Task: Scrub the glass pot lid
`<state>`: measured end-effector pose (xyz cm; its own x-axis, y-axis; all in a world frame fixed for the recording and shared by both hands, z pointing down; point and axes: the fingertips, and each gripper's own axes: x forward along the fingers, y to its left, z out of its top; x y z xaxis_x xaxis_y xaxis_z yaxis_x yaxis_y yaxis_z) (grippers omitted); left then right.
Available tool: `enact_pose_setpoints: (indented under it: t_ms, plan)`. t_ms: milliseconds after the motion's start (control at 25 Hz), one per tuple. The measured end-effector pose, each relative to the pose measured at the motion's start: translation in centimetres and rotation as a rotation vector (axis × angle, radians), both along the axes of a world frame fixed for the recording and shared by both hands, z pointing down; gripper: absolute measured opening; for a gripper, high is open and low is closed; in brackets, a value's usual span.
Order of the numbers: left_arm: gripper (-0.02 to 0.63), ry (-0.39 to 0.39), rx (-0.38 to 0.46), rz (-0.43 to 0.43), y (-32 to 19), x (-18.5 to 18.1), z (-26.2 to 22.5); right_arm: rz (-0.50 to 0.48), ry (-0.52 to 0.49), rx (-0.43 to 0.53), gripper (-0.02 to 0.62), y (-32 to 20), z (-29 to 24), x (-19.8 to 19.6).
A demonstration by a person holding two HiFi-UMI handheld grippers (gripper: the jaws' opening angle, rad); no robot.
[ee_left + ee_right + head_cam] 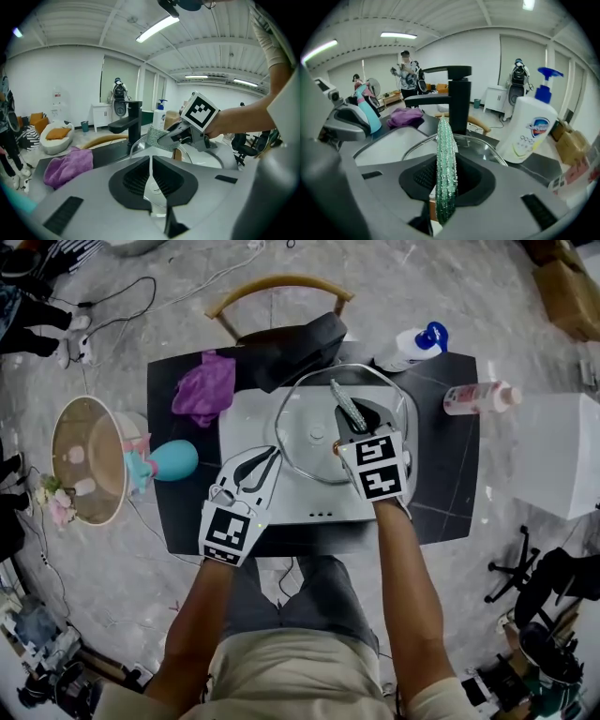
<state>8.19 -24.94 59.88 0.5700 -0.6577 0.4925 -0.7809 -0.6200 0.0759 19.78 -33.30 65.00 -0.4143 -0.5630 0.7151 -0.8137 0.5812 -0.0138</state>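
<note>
The round glass pot lid (314,432) is held over the grey sink (246,418), its knob near the middle. At the lid's left rim my left gripper (271,457) is shut; in the left gripper view the rim runs edge-on between the jaws of the left gripper (151,176). A green glittery scrub sponge (347,407) is clamped in my right gripper (356,425), pressed against the lid's upper right. In the right gripper view the sponge (445,168) stands upright in the shut right gripper (444,190), with the lid's metal rim (483,143) behind. The left gripper view shows the sponge (157,138) too.
A black faucet (302,345) stands behind the sink. A white pump bottle (411,346) and a pink-capped bottle (480,397) lie at the back right. A purple cloth (204,388) sits at the back left, a teal object (171,460) off the table's left edge.
</note>
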Motion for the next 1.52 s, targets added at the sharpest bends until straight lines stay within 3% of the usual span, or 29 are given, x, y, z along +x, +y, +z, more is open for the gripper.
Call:
enact_pose_setpoints:
  t_ms: [320,520,720,920,1200,1320,1520]
  plan:
    - [0.034,0.003,0.000,-0.018,-0.1,-1.4,0.1,-0.315,0.166,-0.010,0.086,5.1,1.8,-7.8]
    - [0.034,0.003,0.008,-0.014,-0.3,-1.5,-0.1,-0.323,0.143,-0.101,0.087,10.1,5.5,-8.5]
    - [0.034,0.005,0.003,-0.017,-0.3,-1.6,0.2,-0.244,0.124,-0.193,0.087,14.1,7.8,-4.4]
    - [0.033,0.009,0.006,-0.009,-0.3,-0.9,0.1,-0.053,0.073,-0.243,0.091,13.7,7.7,3.6]
    - [0.033,0.011,0.006,0.005,-0.1,0.2,0.1,0.198,0.077,-0.153,0.092,8.6,5.3,13.1]
    - [0.034,0.009,0.007,0.007,0.1,0.4,-0.1,0.218,0.081,-0.117,0.089,5.1,4.6,13.4]
    - [0.034,0.009,0.007,-0.002,0.5,0.0,-0.2,0.147,0.072,-0.047,0.087,0.3,2.1,10.1]
